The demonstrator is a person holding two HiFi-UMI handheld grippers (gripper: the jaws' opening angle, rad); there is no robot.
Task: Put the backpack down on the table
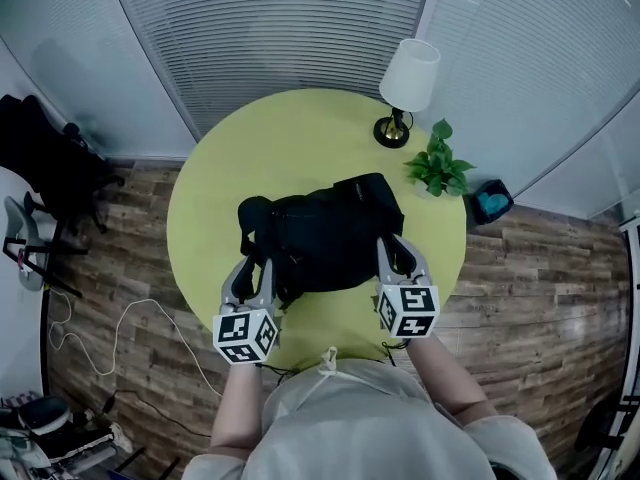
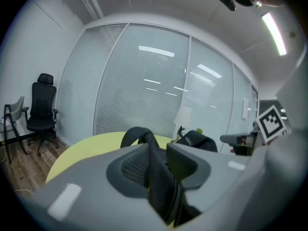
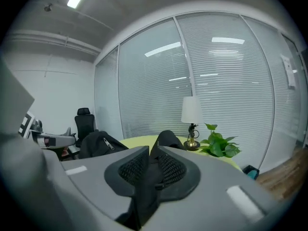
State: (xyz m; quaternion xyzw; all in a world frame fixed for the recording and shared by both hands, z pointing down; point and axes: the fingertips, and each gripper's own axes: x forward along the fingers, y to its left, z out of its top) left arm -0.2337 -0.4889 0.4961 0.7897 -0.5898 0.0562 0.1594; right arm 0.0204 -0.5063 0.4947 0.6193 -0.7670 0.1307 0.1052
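A strap is being clamped in the narrow jaws of the left tool, and another strap in the right tool. The black backpack, contents hidden, is being held between both tools, just ahead of them, over the yellow-green counter.

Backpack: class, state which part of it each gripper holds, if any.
The left gripper is clamped on the left strap of the backpack. The right gripper is clamped on its right strap.
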